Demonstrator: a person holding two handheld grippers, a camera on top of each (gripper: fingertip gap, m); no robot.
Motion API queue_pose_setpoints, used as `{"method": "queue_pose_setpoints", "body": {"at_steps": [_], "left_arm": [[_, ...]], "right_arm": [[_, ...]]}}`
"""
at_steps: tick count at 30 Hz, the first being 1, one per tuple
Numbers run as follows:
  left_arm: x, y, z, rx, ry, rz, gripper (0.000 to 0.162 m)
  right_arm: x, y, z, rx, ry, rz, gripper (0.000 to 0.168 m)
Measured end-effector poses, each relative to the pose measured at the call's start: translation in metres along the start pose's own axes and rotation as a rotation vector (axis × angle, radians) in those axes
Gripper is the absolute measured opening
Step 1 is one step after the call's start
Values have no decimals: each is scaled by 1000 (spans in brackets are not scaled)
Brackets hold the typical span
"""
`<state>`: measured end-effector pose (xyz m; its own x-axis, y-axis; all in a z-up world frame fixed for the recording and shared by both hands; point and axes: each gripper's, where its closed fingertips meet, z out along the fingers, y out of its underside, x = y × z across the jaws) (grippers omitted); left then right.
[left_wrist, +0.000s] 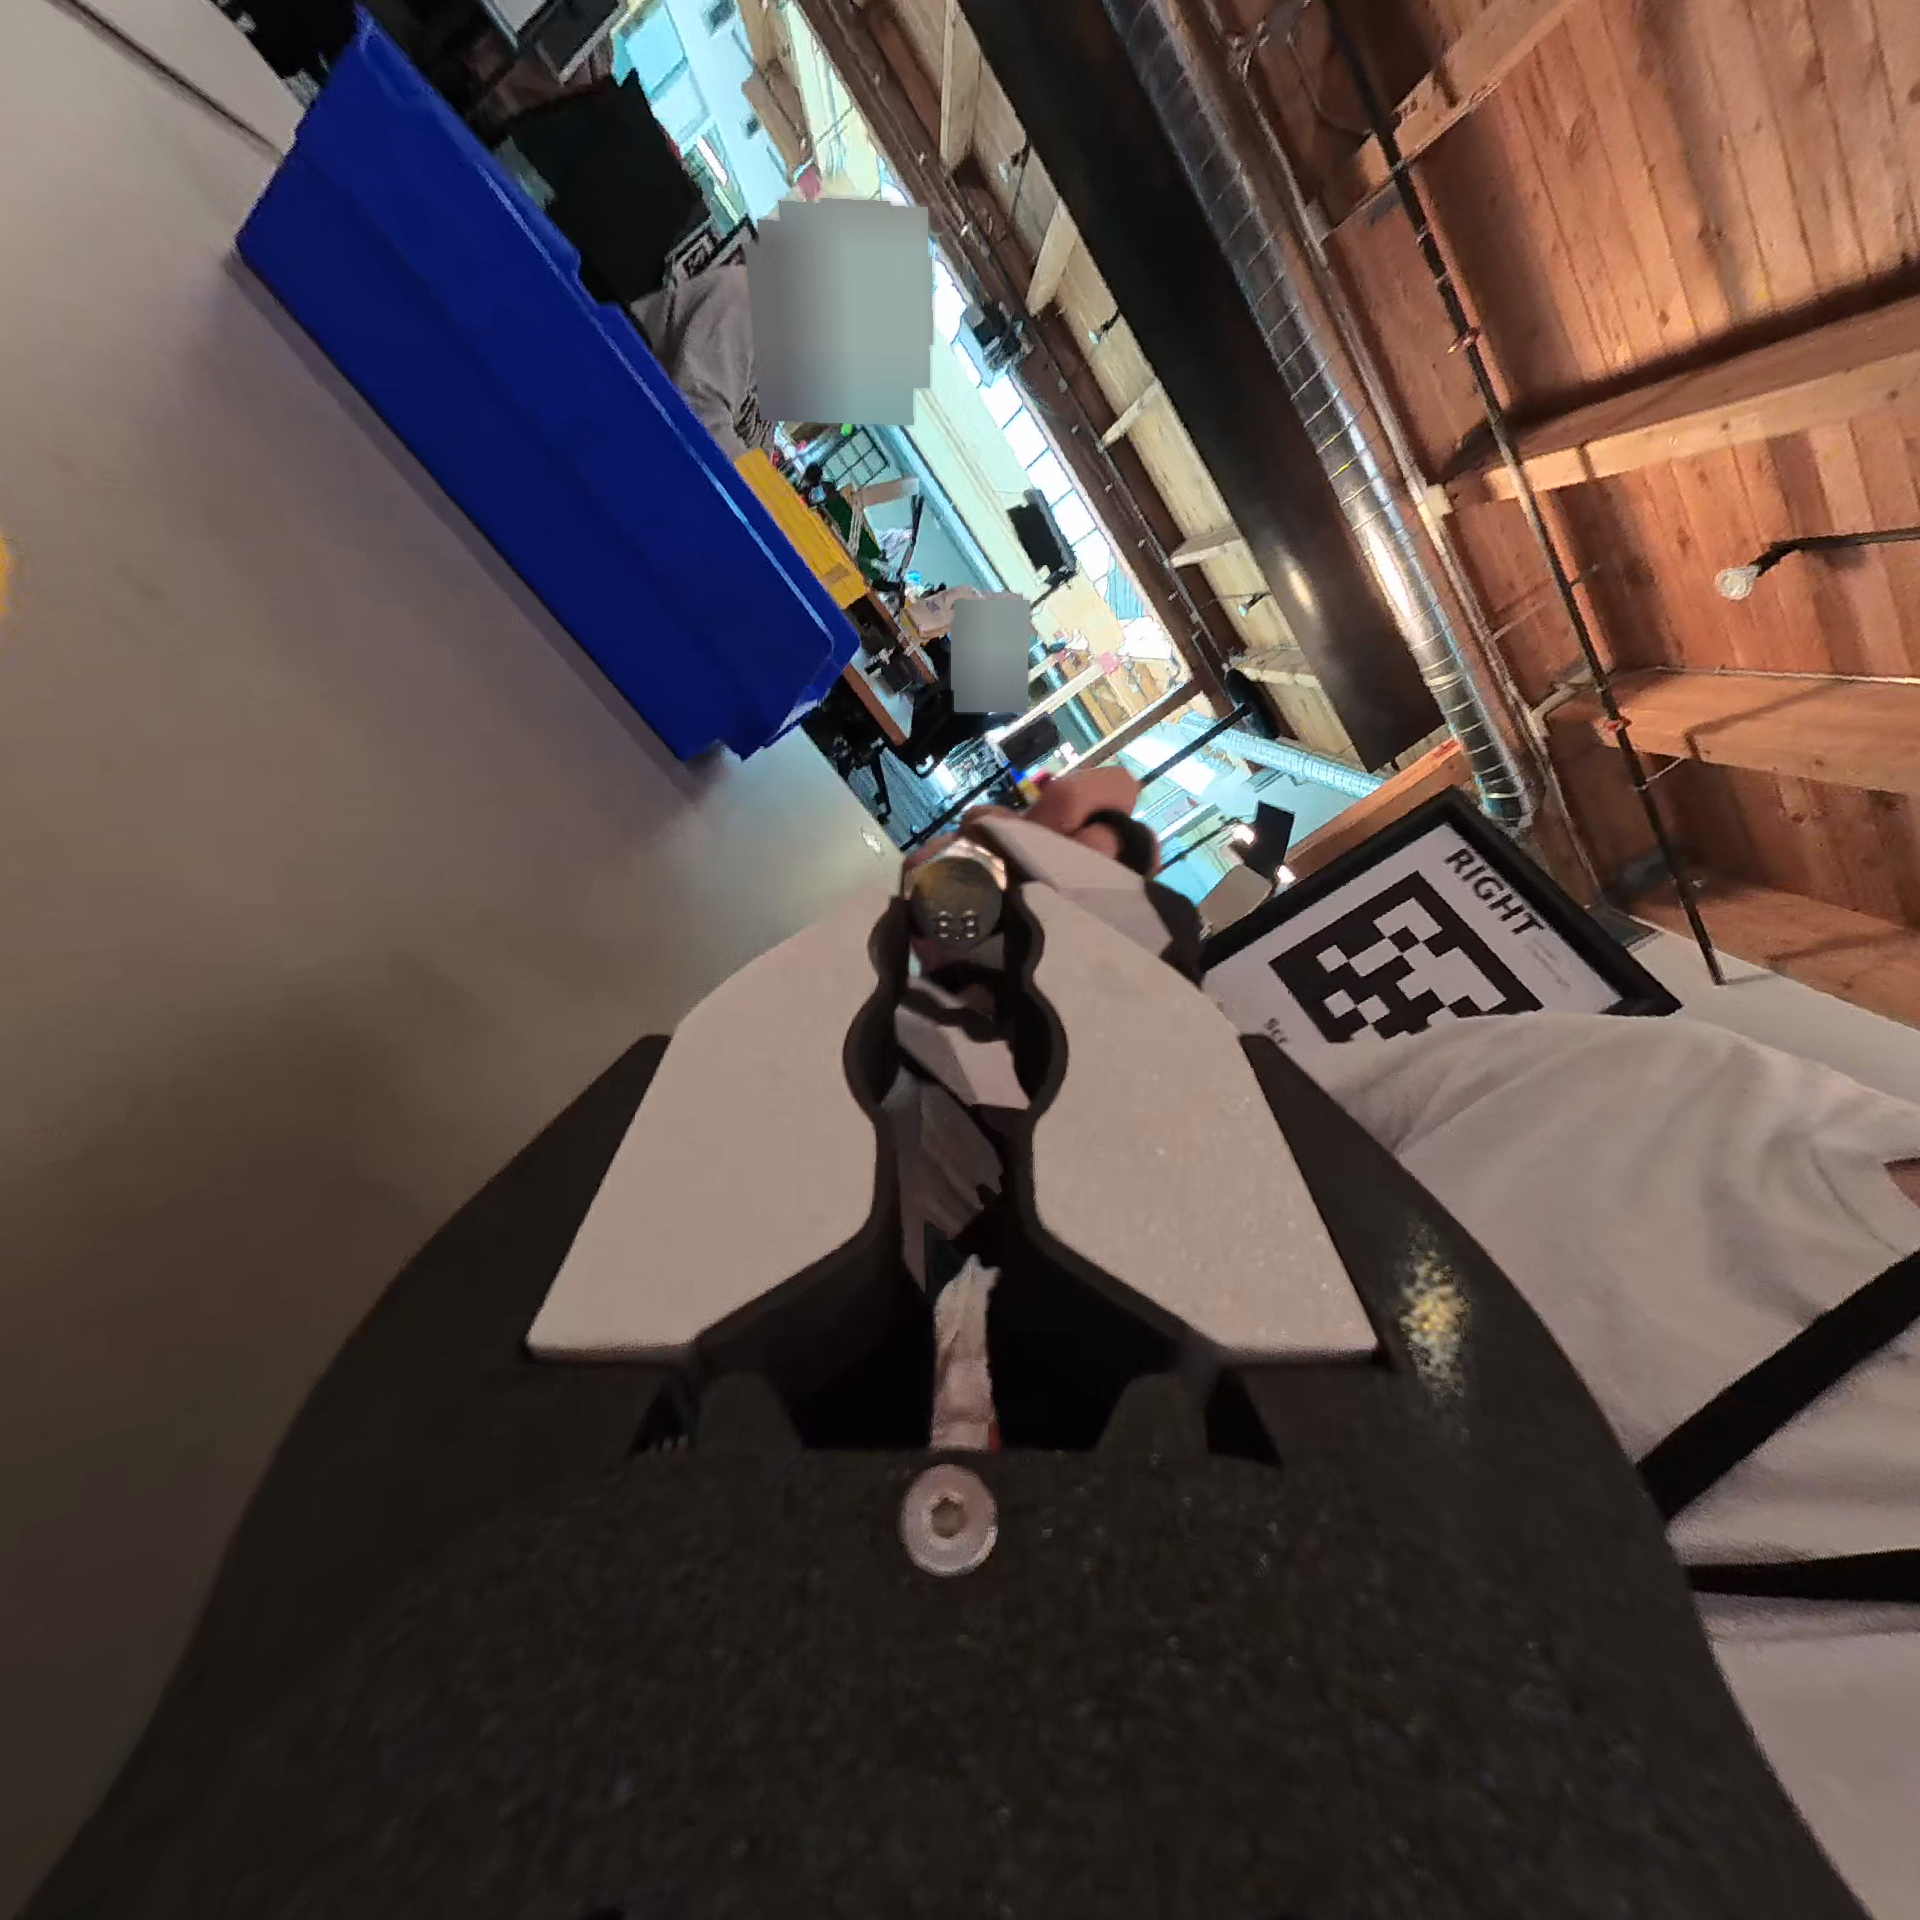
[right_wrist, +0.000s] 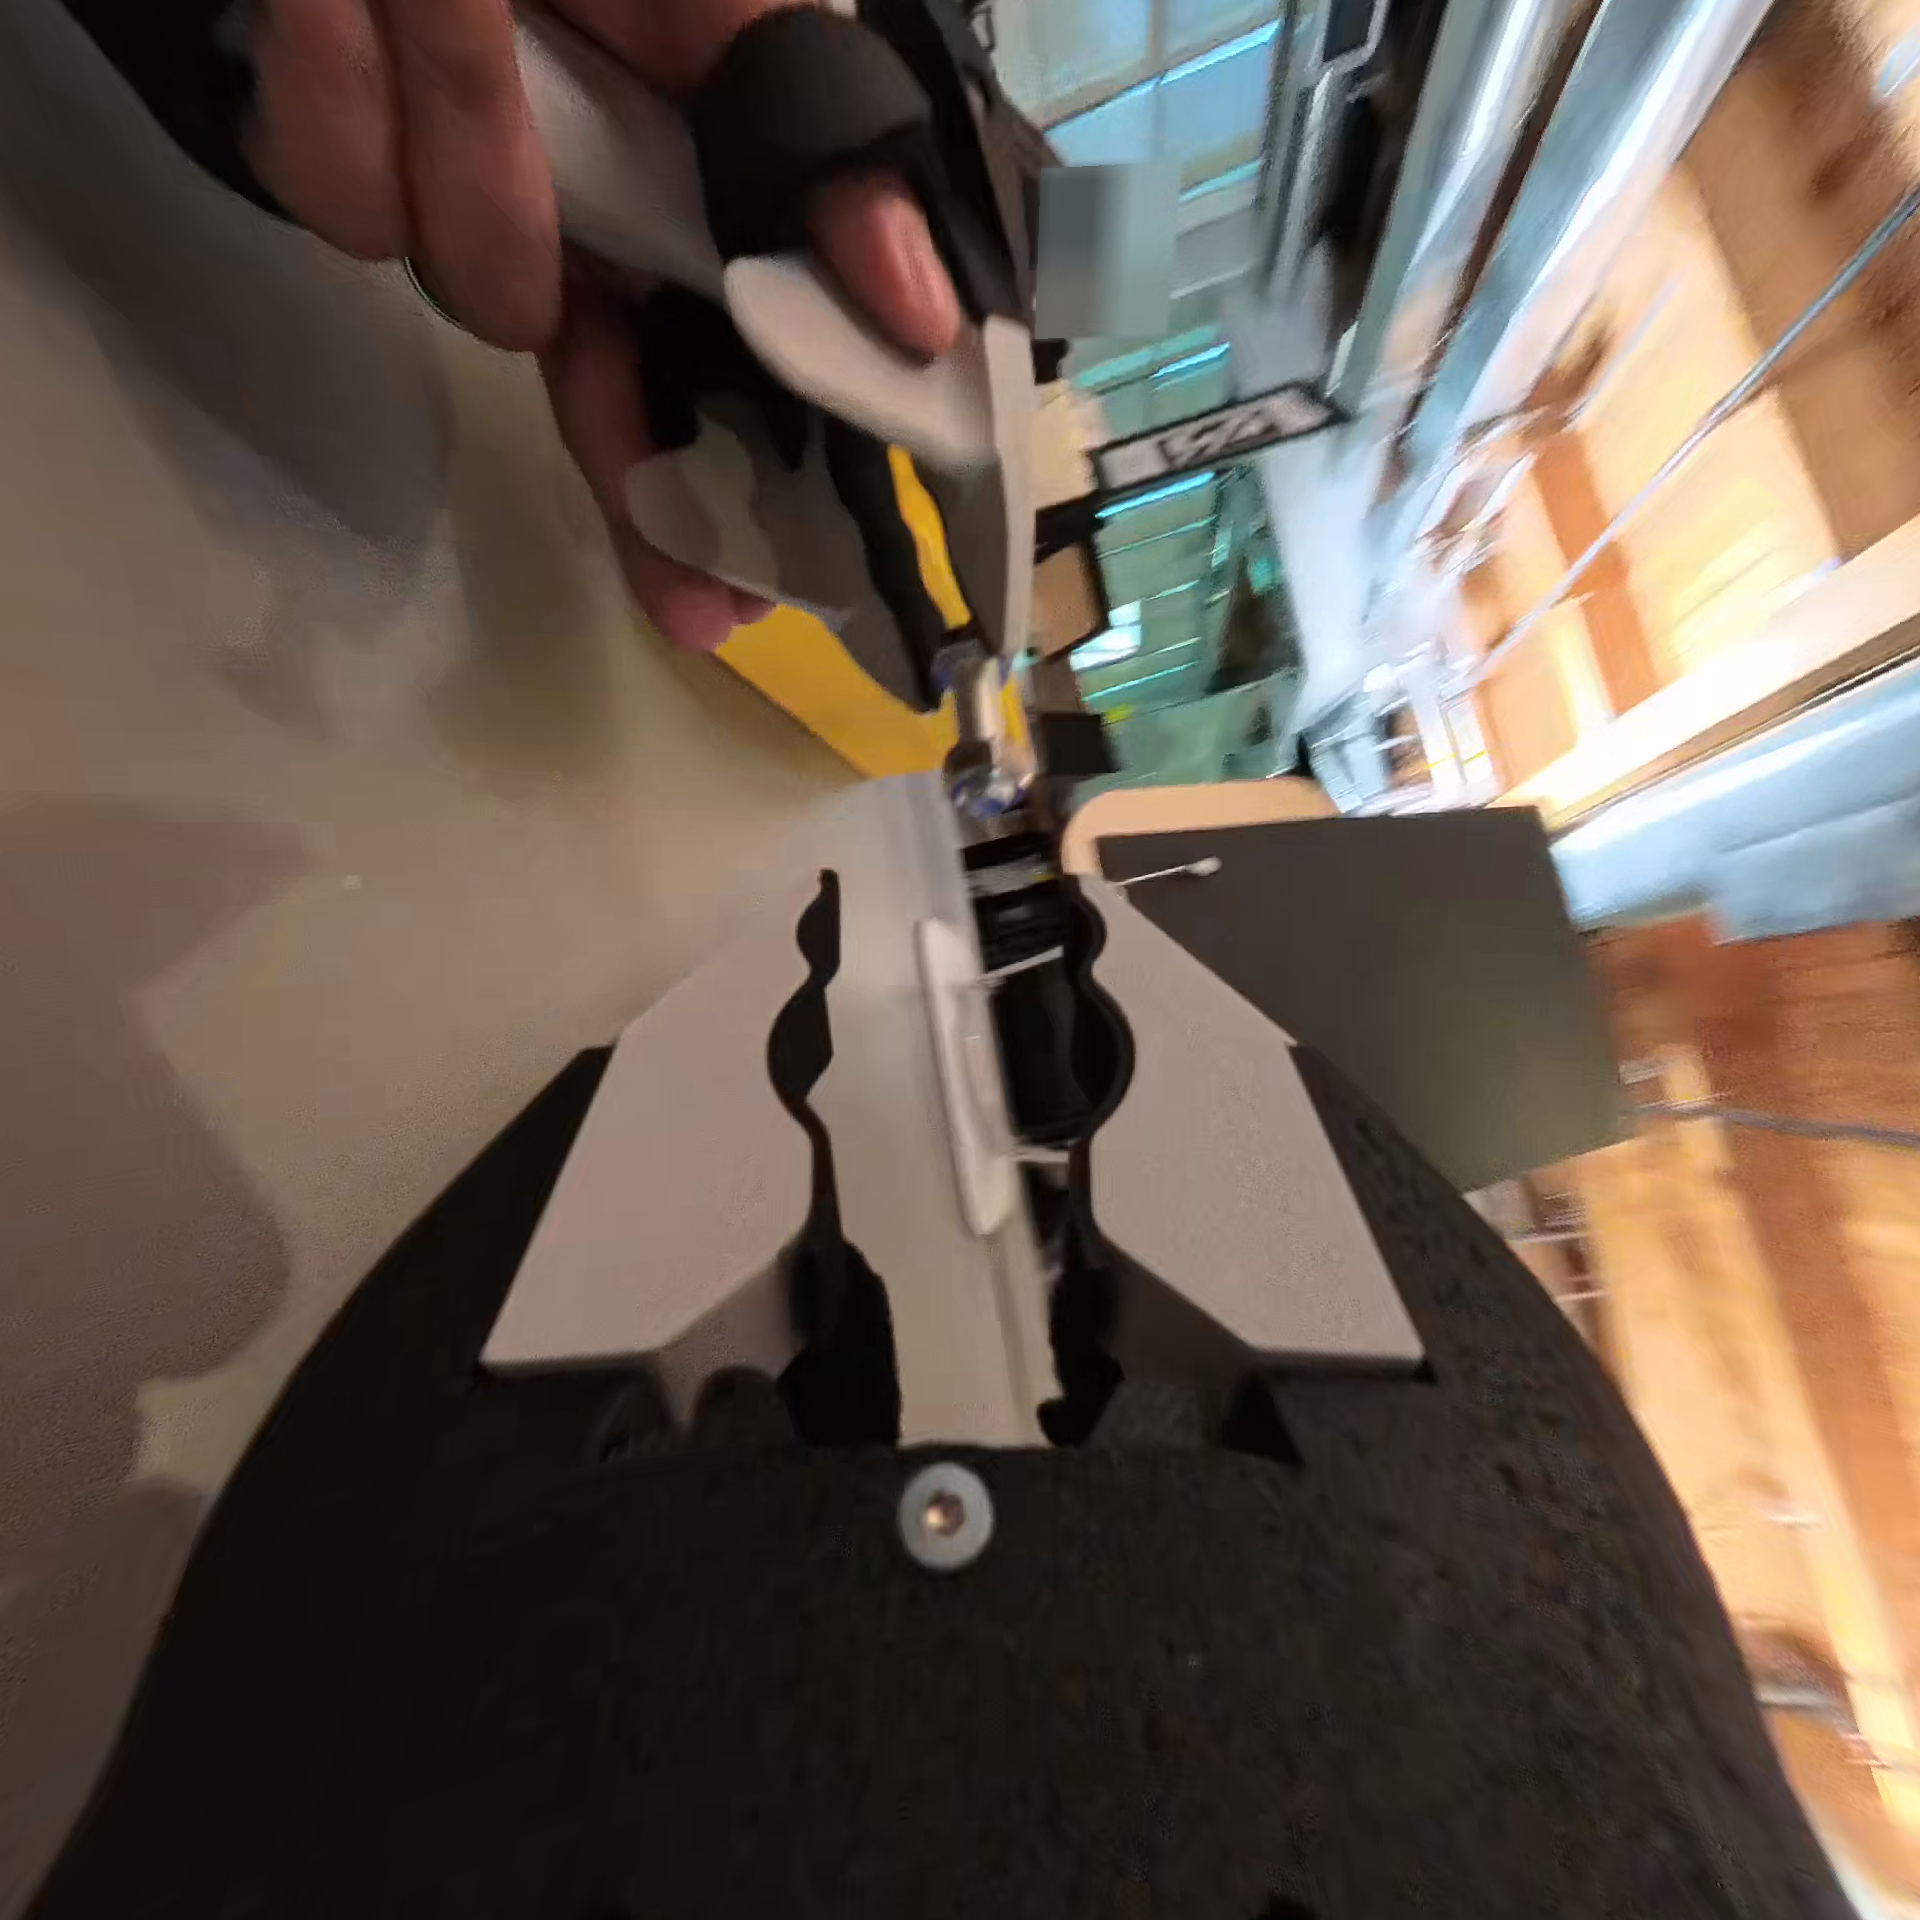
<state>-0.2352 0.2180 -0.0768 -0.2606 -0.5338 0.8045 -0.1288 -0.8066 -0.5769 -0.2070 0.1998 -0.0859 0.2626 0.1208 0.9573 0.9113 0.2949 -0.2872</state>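
In the left wrist view my left gripper (left_wrist: 954, 935) is shut on the silver end (left_wrist: 951, 896) of a slim rod-like item held above the table. Right behind it are my right gripper (left_wrist: 1081, 883) and the hand (left_wrist: 1081, 795) holding it. In the blurred right wrist view my right gripper (right_wrist: 956, 904) is closed around the item's black body (right_wrist: 1039, 1018) together with a grey flat piece (right_wrist: 894, 1143). The silver part (right_wrist: 982, 717) sticks out ahead into the left gripper (right_wrist: 992, 623), which a hand (right_wrist: 436, 156) holds. What the item is cannot be told.
A blue bin (left_wrist: 520, 416) stands on the pale table (left_wrist: 260, 935) at the upper left. A framed black-and-white marker board (left_wrist: 1423, 956) leans to the right, above a white sleeve (left_wrist: 1610, 1195). A yellow object (right_wrist: 831, 675) and a dark panel (right_wrist: 1351, 987) lie beyond the grippers. Blurred people are farther back.
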Motion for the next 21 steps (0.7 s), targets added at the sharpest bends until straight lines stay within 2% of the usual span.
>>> {"method": "queue_pose_setpoints", "body": {"at_steps": [2,6,7,8,10,12,15,21], "left_arm": [[-2,6,3,-30,-10,0,17],[3,13,9,-50,21,-23,17],[4,14,10,-54,24,-26,17],[4,16,11,-60,23,-27,17],[3,17,11,-69,18,-25,17],[3,18,11,-84,8,3,17],[6,19,11,-105,-8,77,16],[13,15,12,-95,-15,186,17]], "right_arm": [[5,-8,-1,28,51,-85,40],[0,-8,4,14,49,-171,38],[-1,-8,5,16,56,-199,32],[2,-9,4,22,84,-212,19],[0,-8,4,24,50,-162,18],[-2,-8,4,31,-52,65,19],[-5,-11,2,77,-275,537,19],[-1,-20,-2,239,-844,1730,19]]}}
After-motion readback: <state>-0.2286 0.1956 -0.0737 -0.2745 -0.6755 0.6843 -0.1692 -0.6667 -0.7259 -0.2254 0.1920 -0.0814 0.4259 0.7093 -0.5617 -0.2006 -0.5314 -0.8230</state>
